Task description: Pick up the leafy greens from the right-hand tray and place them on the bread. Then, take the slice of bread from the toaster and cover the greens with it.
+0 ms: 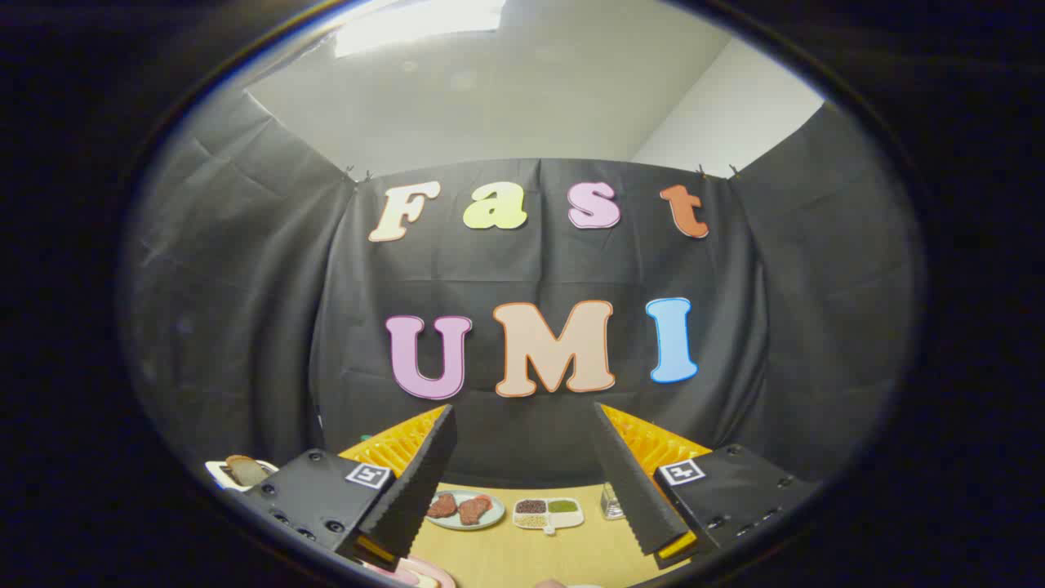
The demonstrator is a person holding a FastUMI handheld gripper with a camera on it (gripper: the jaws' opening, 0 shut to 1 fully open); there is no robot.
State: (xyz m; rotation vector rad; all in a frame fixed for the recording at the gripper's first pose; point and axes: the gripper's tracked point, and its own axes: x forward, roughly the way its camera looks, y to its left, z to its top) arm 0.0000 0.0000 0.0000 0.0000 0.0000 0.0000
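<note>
Gripper (522, 425) fingers spread, toaster (242, 472) half hidden

Cloth-walled recording booth: black drapes (245, 310), staged food table (522, 555).

Brown bread slice (245, 469) in a white toaster (219, 472). Reddish-brown meat pieces (459, 507) lie on a pale grey-green plate (495, 514); the table (571, 551) is tan wood-grain.
</note>
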